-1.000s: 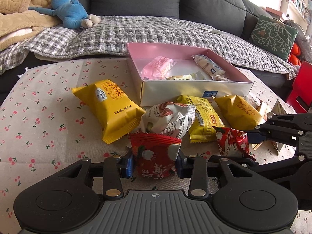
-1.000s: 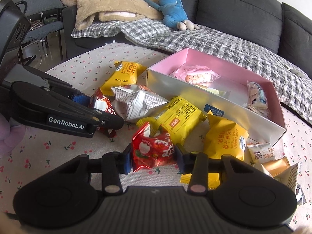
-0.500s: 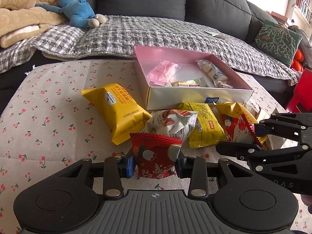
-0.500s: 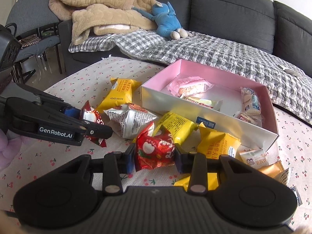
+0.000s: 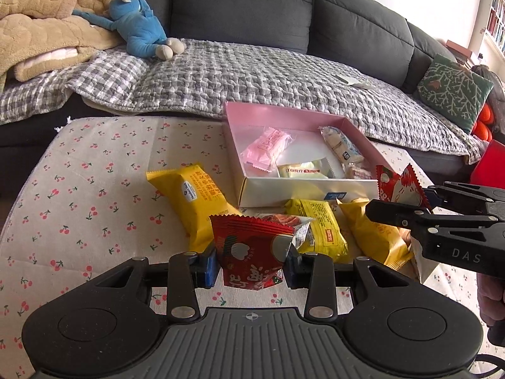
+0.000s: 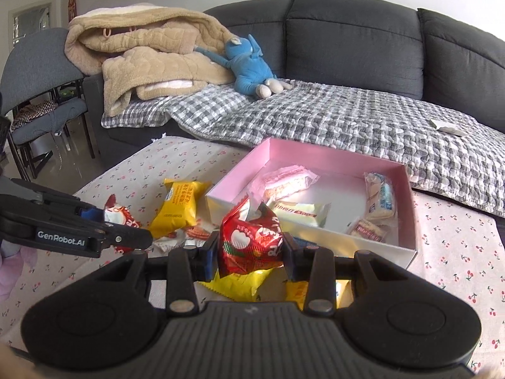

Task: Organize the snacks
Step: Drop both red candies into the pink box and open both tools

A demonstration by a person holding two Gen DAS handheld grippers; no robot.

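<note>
Two red foil snack packets are clamped at once, one in each handheld gripper. At the bottom centre of the left wrist view, the left gripper [image 5: 251, 260] pinches a crinkled red packet with a white apple print [image 5: 252, 252] between its blue pads, clear of the cherry-print tablecloth [image 5: 79, 195]. At the bottom centre of the right wrist view, the right gripper [image 6: 251, 252] squeezes a second red foil packet [image 6: 251, 241], crumpled between its pads. That packet hangs in front of the near wall of the open pink cardboard box [image 6: 407, 195] at centre right. Inside the box lie a pink wrapped wafer [image 6: 285, 183], a pale cream packet [image 6: 300, 214] and a clear packet with blue print [image 6: 380, 197]. On the cloth left of the box rests a yellow pillow-shaped packet [image 5: 192, 199]; two more yellow packets [image 5: 318, 227] lie against the box's white front. Behind, a blue plush toy [image 5: 139, 22] sprawls on the grey checked blanket [image 5: 268, 75] covering the dark sofa.
</note>
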